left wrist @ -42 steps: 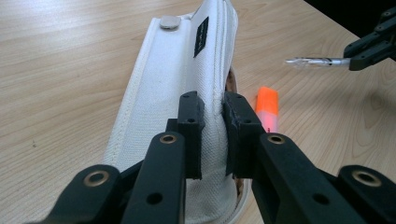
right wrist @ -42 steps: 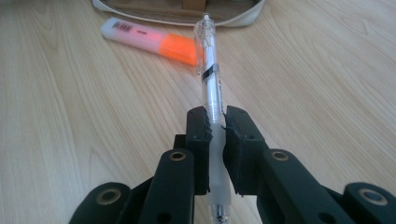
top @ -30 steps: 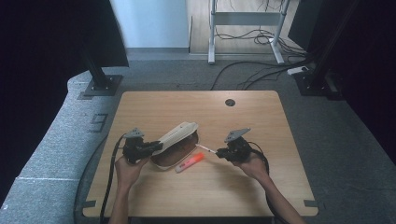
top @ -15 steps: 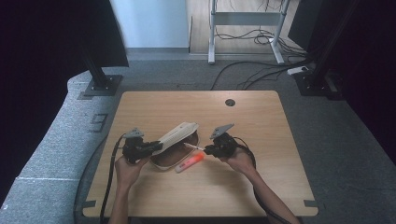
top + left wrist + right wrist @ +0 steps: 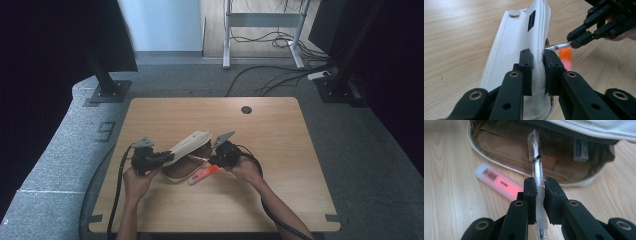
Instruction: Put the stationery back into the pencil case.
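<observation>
A cream canvas pencil case [image 5: 187, 150] lies open on the wooden table [image 5: 280, 145]. My left gripper [image 5: 162, 159] is shut on its raised lid [image 5: 521, 42], holding it up. My right gripper [image 5: 212, 161] is shut on a clear pen [image 5: 536, 162], whose far end points into the case's tan inside [image 5: 514, 147]. A white eraser [image 5: 580, 151] lies inside the case. An orange-pink highlighter [image 5: 202, 175] rests on the table in front of the case, beside the right gripper; it is also seen as the highlighter [image 5: 497, 180] and the highlighter [image 5: 566, 56].
A round cable hole [image 5: 246, 109] sits near the table's far edge. Grey carpet, stand bases [image 5: 107, 92] and floor cables [image 5: 280, 75] lie beyond the table. Bare wood stretches to the right and front of the case.
My right gripper has moved left with the pen, from clear of the case to its open mouth. The left gripper and the lid have stayed still.
</observation>
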Demonstrator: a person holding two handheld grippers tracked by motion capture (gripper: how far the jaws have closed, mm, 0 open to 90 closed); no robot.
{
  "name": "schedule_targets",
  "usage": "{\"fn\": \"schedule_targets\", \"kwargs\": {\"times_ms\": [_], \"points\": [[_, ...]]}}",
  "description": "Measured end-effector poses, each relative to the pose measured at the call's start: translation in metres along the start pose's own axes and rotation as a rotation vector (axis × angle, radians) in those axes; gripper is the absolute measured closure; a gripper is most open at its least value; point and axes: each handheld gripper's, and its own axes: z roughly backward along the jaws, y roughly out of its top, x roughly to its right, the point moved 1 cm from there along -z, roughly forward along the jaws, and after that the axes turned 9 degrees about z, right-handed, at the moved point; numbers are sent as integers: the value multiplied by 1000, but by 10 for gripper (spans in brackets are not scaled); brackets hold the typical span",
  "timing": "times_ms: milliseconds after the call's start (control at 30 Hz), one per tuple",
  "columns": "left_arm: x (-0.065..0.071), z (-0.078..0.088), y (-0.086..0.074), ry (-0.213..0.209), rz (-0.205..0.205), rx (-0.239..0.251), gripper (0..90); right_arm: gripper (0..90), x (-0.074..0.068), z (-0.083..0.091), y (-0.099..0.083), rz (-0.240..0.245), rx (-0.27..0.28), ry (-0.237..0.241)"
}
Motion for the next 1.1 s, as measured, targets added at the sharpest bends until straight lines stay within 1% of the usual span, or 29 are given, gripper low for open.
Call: {"fn": "schedule_targets", "kwargs": {"times_ms": [100, 233, 433, 733, 767, 800, 967, 1000, 1033, 1100], "points": [[0, 0, 0, 0, 0, 0, 781, 788, -1, -8, 8, 18, 6, 3], [0, 0, 0, -2, 1, 0, 781, 788, -1, -13, 13, 27, 2, 5], [0, 0, 0, -3, 1, 0, 781, 788, -1, -25, 22, 44, -6, 24], [0, 0, 0, -5, 1, 0, 781, 788, 0, -37, 32, 71, -1, 39], [0, 0, 0, -6, 2, -1, 781, 787, 0, -38, 32, 80, -3, 37], [0, -1, 0, -6, 2, -1, 781, 787, 1, -40, 34, 76, -1, 34], [0, -1, 0, -9, 3, -2, 781, 783, 4, -44, 37, 88, -7, 24], [0, -1, 0, -9, 3, -2, 781, 780, 5, -45, 37, 89, -12, 21], [0, -1, 0, -10, 4, -3, 781, 774, 8, -48, 37, 97, -24, 9], [0, -1, 0, -11, 4, -3, 781, 772, 9, -48, 37, 97, -25, 5]]}}
